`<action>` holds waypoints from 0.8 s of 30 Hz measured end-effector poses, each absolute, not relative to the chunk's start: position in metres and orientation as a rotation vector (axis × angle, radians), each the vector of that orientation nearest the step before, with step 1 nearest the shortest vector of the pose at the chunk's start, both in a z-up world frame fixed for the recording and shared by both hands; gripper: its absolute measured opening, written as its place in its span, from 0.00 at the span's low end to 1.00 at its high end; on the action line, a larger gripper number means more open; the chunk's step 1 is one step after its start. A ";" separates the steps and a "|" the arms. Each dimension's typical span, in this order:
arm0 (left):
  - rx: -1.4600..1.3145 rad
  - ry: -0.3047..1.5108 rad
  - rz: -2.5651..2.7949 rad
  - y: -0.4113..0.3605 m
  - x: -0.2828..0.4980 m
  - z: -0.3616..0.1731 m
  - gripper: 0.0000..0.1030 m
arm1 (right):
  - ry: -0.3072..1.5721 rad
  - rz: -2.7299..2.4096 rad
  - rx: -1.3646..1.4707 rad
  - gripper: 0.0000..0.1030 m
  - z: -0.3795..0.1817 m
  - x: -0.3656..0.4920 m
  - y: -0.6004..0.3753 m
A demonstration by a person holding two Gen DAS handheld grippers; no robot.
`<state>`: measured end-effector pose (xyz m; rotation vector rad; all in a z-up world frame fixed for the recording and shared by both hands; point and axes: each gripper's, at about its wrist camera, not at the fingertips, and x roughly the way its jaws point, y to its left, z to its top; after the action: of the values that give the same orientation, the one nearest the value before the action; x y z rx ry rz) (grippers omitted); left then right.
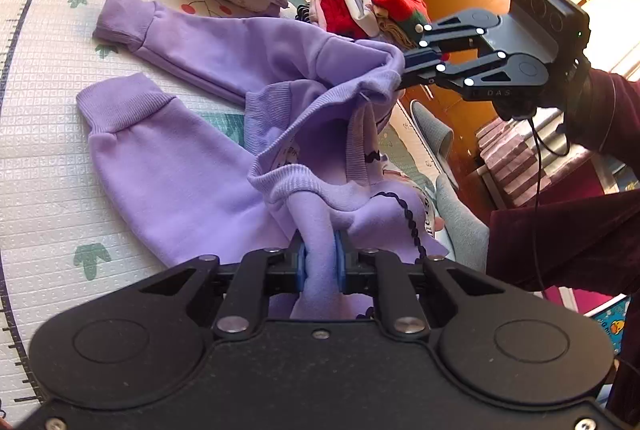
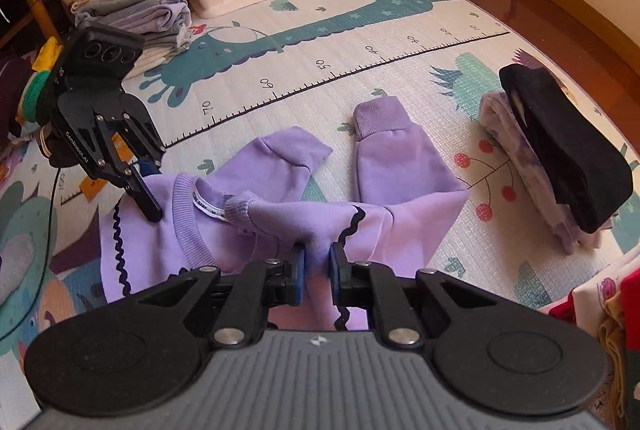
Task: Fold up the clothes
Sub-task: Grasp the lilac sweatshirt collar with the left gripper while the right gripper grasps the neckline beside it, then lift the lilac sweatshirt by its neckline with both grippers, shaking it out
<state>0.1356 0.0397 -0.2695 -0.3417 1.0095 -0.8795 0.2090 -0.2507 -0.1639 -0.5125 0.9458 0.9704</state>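
Garment: lilac sweatshirt (image 2: 248, 226), on the play mat (image 2: 360, 77), its shoulder end raised, both sleeves trailing flat with cuffs away from the person.
Left tool (image 1: 320, 262): closed on a bunched fold of the sweatshirt near the neckband; blue pads squeeze the cloth.
Right tool (image 2: 316, 264): closed on the other shoulder, beside the dark rickrack trim (image 2: 352, 224).
Reason for hold: two matched pinches keep the top edge taut, probably so the body can be laid or folded evenly.
Folded stacks: black-topped pile (image 2: 560, 157) and grey pile (image 2: 136, 17), set well apart, leaving working room.
Unsorted heap: red and white items (image 1: 372, 1), beyond the sweatshirt.
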 end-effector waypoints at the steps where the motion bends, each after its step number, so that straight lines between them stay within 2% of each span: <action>1: -0.311 1.001 -0.873 0.036 0.133 -0.266 0.10 | 0.931 0.978 -0.567 0.14 -0.163 0.205 -0.248; 4: -0.210 0.975 -0.863 0.025 0.127 -0.255 0.09 | 0.867 1.022 -0.759 0.18 -0.154 0.199 -0.233; 8: -0.059 0.941 -0.856 0.008 0.118 -0.242 0.09 | 0.786 1.105 -1.040 0.47 -0.144 0.194 -0.208; 11: 0.038 0.904 -0.868 -0.004 0.110 -0.237 0.09 | 0.802 1.173 -1.145 0.57 -0.143 0.199 -0.184; 16: 0.092 0.861 -0.906 -0.012 0.096 -0.235 0.09 | 0.920 1.251 -1.243 0.61 -0.165 0.214 -0.151; 24: 0.072 0.866 -0.923 -0.008 0.100 -0.240 0.09 | 1.112 1.373 -1.399 0.60 -0.201 0.237 -0.096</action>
<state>0.1003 -0.0083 -0.2400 0.0723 0.8661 -0.9230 0.2366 -0.0965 -0.2006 -1.3990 1.1123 1.3726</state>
